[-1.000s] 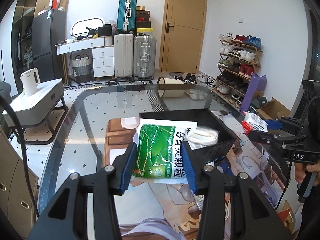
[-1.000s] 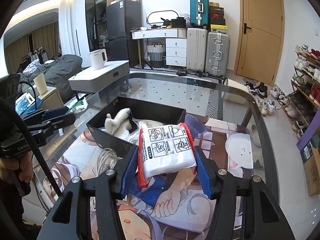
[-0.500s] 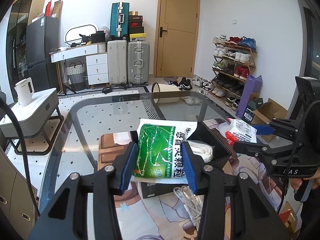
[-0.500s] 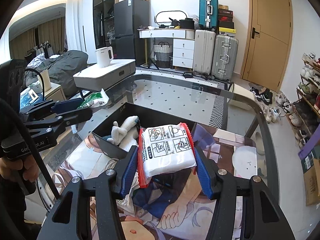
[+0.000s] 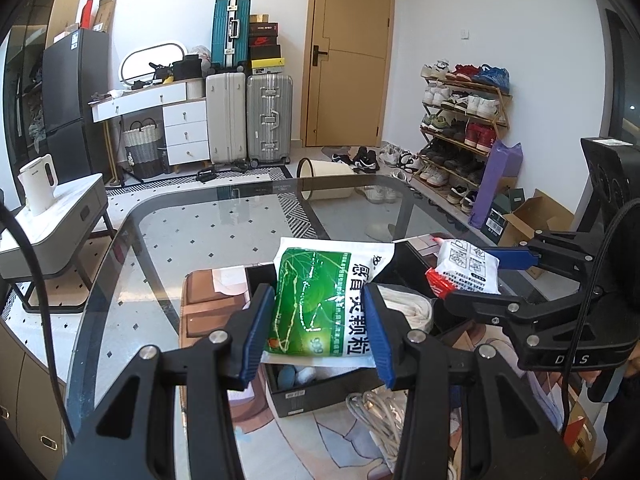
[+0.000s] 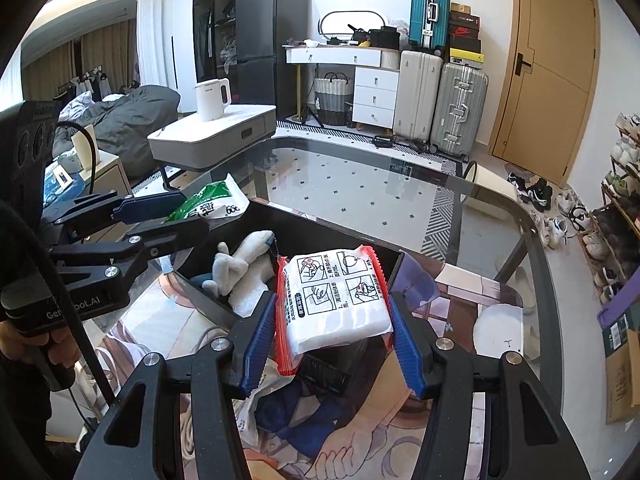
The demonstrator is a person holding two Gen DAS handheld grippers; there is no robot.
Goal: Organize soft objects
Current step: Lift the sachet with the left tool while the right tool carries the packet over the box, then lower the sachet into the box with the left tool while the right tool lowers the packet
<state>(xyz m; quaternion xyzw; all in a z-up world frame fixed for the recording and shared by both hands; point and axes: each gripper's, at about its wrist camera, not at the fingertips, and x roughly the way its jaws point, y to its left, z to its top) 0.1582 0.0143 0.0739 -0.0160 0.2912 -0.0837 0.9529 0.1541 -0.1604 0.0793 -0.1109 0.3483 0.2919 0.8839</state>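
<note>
packet in green and white [image 5: 320, 304], a soft glossy plastic pouch printed with large characters, sits clamped between the ribbed blue pads of the left tool [image 5: 318, 334], whose jaws are partly closed on its sides. it hangs above the near end of an open black box [image 5: 304, 394]. the right tool [image 6: 334, 336] grips a white pillow-shaped pack [image 6: 334, 300] with red crimped edges and printed instruction panels; its blue pads press in on both flanks, and the pack sits tilted over the box's near wall. the black box [image 6: 304, 228] is a shallow rectangular tray with matt walls, and in it lie a grey and white plush toy [image 6: 240, 264] and a folded white cloth [image 5: 404, 308]. a coil of pale cord [image 5: 376, 408] lies just beside the box. the box stands on a printed cartoon mat [image 6: 384, 436] laid over the surface [image 6: 360, 184], a glass top with a dark rounded rim. a person's hand [image 6: 52, 354] holds the left tool's handle in the right wrist view.
</note>
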